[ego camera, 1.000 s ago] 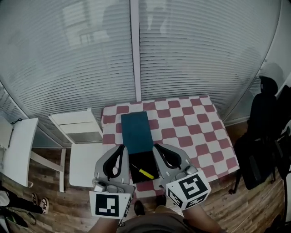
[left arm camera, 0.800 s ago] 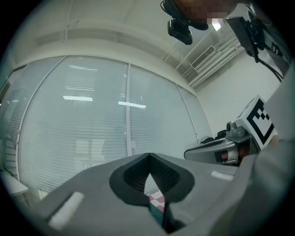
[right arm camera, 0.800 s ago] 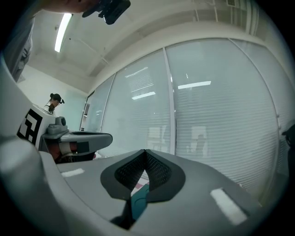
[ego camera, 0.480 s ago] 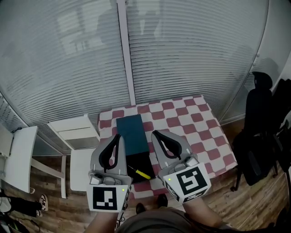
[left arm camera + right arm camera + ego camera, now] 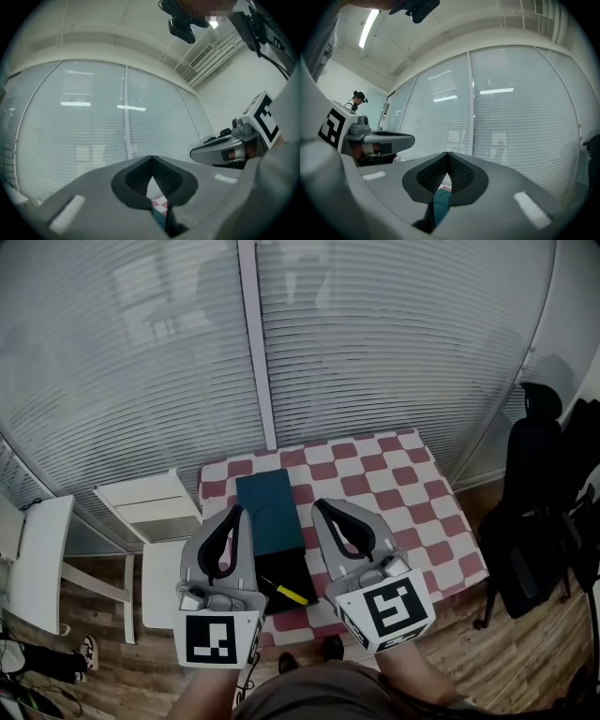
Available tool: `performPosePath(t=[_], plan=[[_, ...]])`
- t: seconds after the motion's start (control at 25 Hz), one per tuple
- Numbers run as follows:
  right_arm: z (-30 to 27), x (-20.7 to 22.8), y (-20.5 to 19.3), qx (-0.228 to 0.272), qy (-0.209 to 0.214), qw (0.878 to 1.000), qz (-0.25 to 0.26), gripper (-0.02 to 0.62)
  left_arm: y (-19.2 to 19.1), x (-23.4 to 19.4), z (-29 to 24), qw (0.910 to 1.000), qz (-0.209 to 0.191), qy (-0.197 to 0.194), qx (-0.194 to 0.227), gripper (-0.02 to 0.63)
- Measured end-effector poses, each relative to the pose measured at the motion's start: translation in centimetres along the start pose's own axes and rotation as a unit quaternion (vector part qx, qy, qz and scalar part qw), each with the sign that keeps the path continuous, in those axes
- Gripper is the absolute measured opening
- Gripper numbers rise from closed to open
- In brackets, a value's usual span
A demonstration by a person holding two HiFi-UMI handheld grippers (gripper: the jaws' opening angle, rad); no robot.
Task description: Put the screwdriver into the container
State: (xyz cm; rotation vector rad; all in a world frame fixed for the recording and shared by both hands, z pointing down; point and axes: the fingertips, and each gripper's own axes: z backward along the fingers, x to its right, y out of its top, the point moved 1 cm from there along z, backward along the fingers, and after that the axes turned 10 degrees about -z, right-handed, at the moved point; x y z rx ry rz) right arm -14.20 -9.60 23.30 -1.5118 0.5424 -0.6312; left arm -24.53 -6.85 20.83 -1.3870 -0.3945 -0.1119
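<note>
We judge that one gripper should drop, open, and close squarely across the yellow handle of the screwdriver [image 5: 289, 592]. It lies near the checkered table's [image 5: 403, 493] front edge, at a dark panel [image 5: 291, 570] beside the teal container [image 5: 270, 514]. The left gripper [image 5: 234, 514] and right gripper [image 5: 322, 508] are both closed, holding nothing.

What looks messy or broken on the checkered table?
Nothing looks spilled or broken. The only crooked thing is the screwdriver: it lies slanted across the black panel near the front edge of the table, just in front of the teal box.
</note>
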Motion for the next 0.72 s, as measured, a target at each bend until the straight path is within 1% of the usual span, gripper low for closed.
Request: performPosePath(t=[0.72], plan=[[-0.4, 0.1, -1.1, -0.012, 0.017, 1.0, -0.005, 0.024, -0.7, 0.5, -0.6, 0.9999, -0.006, -0.002, -0.013, 0.0]])
